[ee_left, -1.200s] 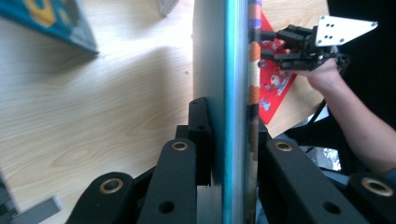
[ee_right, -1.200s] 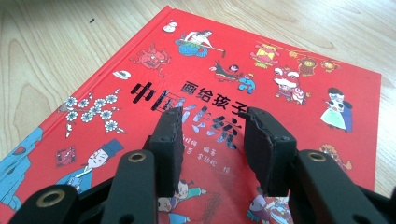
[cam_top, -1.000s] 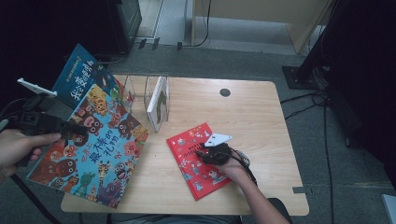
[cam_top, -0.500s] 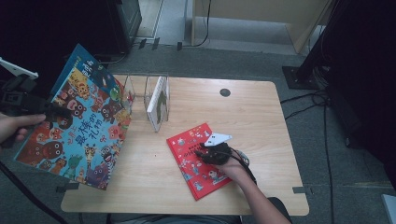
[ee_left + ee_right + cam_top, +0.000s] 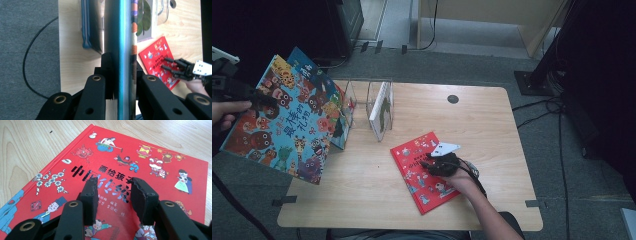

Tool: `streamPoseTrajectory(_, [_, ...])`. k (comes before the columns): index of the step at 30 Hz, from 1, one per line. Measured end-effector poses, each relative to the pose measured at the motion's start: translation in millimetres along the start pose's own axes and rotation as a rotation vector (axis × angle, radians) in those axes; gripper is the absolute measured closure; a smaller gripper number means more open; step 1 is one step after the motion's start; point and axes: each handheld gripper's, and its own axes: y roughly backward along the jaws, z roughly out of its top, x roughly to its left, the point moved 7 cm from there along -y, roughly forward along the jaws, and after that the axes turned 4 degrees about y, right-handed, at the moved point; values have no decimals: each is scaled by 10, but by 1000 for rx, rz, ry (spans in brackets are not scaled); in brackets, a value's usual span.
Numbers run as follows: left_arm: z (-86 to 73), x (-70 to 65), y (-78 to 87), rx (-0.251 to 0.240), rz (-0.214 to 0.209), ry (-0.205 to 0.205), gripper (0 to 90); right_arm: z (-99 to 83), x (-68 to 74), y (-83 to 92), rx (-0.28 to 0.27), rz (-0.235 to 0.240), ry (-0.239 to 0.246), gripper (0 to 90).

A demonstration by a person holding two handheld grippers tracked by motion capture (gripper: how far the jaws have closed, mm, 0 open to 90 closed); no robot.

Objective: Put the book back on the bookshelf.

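Note:
A large picture book [image 5: 287,120] with a cover full of cartoon animals hangs tilted over the table's left edge. My left gripper [image 5: 249,97] is shut on its left edge; in the left gripper view its jaws clamp [image 5: 122,75] the book's teal edge [image 5: 123,37]. A red picture book [image 5: 422,175] lies flat on the wooden table [image 5: 492,125], front of centre. My right gripper [image 5: 432,162] rests on its cover. In the right gripper view its jaws [image 5: 112,187] stand open, tips on the red cover [image 5: 155,160], nothing between them.
A clear rack [image 5: 362,97] stands at the table's back left, holding an upright white book [image 5: 382,110] with a green leaf on it. A blue book [image 5: 337,125] leans beside the rack. A round black grommet [image 5: 453,99] sits near the back edge.
My left gripper has carried the large animal book up and to the left, away from the table top. The right gripper and the red book have not moved.

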Motion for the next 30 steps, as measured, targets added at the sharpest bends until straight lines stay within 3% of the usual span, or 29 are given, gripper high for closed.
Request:
streamPoseTrajectory(6, [134, -45, -68, -11, 13, -7, 812, 1, -2, -1, -1, -1, 2, 579])
streamPoseTrajectory(13, [355, -27, -211, -26, 12, 17, 813, 0, -1, 0, -1, -2, 1, 579])
streamPoseTrajectory(17, [495, -54, -325, -54, 22, 16, 812, 0, -1, -2, -1, -2, 3, 579])
streamPoseTrajectory(30, [728, -99, -663, -67, 34, 11, 812, -5, 7, 4, 3, -19, -10, 572])
